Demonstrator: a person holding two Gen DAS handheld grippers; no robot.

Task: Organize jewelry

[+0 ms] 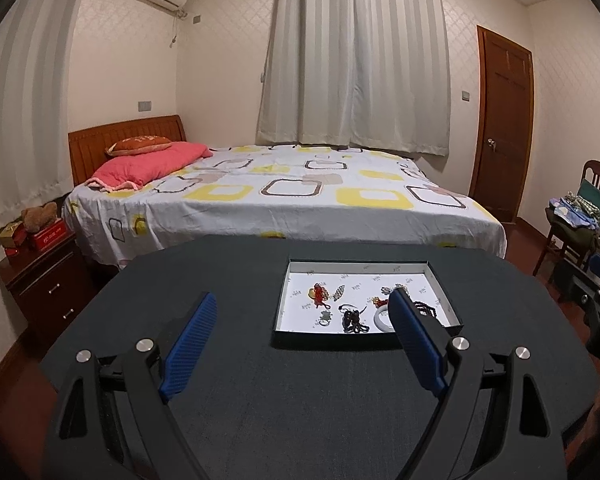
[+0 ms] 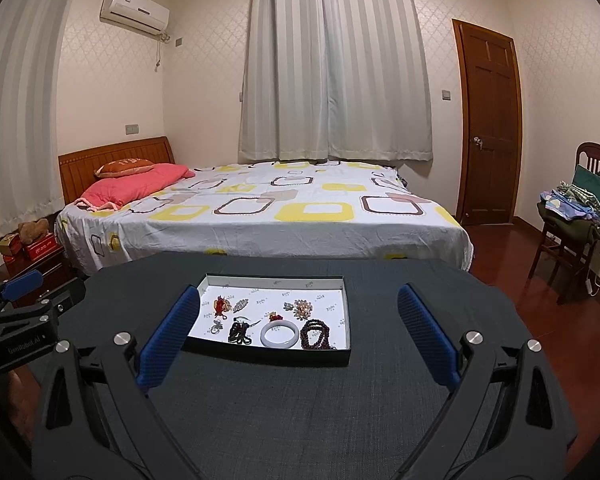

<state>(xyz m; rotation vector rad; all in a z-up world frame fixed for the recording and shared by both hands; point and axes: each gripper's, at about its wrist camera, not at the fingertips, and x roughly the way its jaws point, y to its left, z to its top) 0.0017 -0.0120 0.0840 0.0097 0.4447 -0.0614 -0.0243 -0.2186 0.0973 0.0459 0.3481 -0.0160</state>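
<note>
Dark grey cloth covers the table (image 2: 300,400), and on it sits a shallow box (image 2: 274,354) with a white floor, all the jewelry lying inside. Left gripper (image 1: 302,304) hangs above the table just short of the box, blue pads spread wide, nothing between them; its right pad (image 1: 414,340) crosses in front of the box's right half in that view. Right gripper (image 2: 298,300) is spread wide too, also empty, and through its gap you get the clear look. White bangle (image 2: 280,335) lies near the front wall, dark red beads (image 2: 316,334) just to its right, a black cord tangle (image 2: 240,332) to its left. Further back, a red charm (image 2: 221,305) at the left, a silvery brooch (image 2: 241,304) beside it, a pale cluster (image 2: 302,308) toward the right. A small ring-like piece (image 2: 216,327) lies at front left; too small to tell more. Behind the table, a bed (image 2: 260,216) with a patterned sheet, curtains (image 2: 332,60) over it, a door (image 2: 488,120) at right.
</note>
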